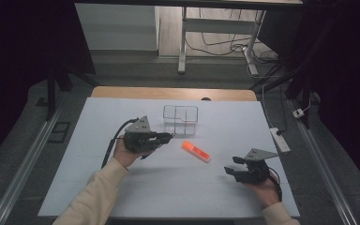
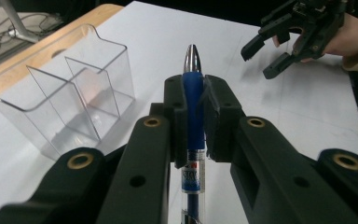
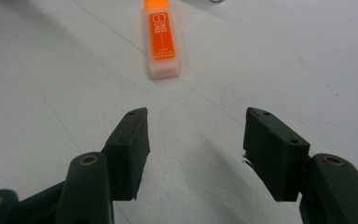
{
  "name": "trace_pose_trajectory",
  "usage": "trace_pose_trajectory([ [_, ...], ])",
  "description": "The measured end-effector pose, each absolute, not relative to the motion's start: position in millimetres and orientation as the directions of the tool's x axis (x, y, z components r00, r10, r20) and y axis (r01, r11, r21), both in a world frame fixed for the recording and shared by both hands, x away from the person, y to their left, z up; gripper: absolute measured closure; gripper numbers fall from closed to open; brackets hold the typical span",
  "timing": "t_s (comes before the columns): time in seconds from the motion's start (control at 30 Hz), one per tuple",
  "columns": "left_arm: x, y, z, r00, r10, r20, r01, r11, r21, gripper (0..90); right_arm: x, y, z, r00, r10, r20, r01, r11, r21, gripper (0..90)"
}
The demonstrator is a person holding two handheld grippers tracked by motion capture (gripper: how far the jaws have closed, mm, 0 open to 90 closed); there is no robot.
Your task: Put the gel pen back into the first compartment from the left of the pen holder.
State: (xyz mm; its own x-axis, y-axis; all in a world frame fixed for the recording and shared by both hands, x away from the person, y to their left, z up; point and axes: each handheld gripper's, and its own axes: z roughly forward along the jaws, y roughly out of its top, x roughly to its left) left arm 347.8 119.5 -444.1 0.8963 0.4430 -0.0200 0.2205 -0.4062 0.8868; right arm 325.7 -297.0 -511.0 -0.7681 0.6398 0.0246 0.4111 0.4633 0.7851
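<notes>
While the person's left hand [image 1: 122, 154] holds it above the white table top [image 1: 122, 187], the left gripper [image 1: 168, 136] is clamped on a blue ballpoint pen with a silver tip and clear barrel [image 2: 193, 93], both black jaws pressed against the pen's blue grip section, the tip sticking out past them. From the left gripper view, a clear plastic two-compartment organizer box [image 2: 70, 88] stands upright on the table at about 10 o'clock of the pen tip, near it but apart. From above, that box [image 1: 181, 115] sits at 12 o'clock of table centre, left gripper just beside it at its 7 o'clock. Flat orange rectangular case with translucent end [image 1: 196, 151] lies on the table between the two grippers, at 4 o'clock of the box. Right gripper [image 1: 230, 165], in the person's right hand [image 1: 262, 187] at 4 o'clock of table centre, has jaws spread wide, nothing between them. Right gripper view: orange case [image 3: 161, 42] at 12 o'clock ahead of the parted jaws, apart from them.
</notes>
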Motion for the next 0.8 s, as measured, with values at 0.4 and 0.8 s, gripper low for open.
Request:
trace_pose_trajectory([
  [0.4, 364.9, 110.5, -431.5, 0.897, 0.442, -0.030, 0.205, -0.353, 0.913, 80.2, 326.2, -297.1, -511.3, -0.771, 0.637, 0.019, 0.406, 0.468, 0.785, 40.1],
  [0.8, 378.7, 110.8, -421.6, 0.884, 0.465, -0.044, 0.213, -0.318, 0.924, 80.2, 326.5, -297.1, -511.7, -0.769, 0.639, 0.019, 0.409, 0.469, 0.783, 40.0],
])
